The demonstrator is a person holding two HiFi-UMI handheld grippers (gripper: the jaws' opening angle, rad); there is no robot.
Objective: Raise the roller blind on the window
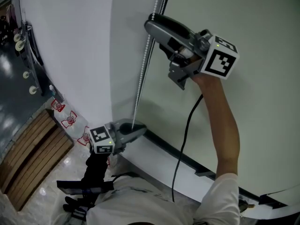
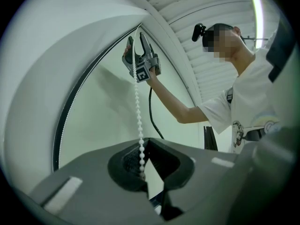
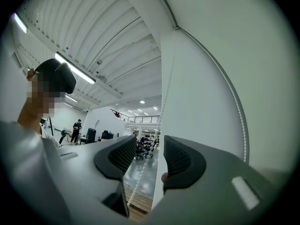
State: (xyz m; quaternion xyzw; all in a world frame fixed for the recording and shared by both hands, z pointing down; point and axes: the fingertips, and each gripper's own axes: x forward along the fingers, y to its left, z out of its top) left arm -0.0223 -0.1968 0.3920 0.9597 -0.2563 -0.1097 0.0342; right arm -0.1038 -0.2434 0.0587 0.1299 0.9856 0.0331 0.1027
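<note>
against the pale wall (image 1: 79,32), a thin white bead chain (image 1: 143,74), taut

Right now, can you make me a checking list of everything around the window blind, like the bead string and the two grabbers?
surface: no table; pale wall, wooden planks on the floor.
job's things: white blind; bead chain hanging straight beside it.
clutter: nothing seen.
grippers: left gripper shut on the chain's low end; right gripper higher up, jaws open, chain running between them.
cables: black cable hanging from the right gripper.
surroundings: big hall with office chairs past the blind's edge.
</note>
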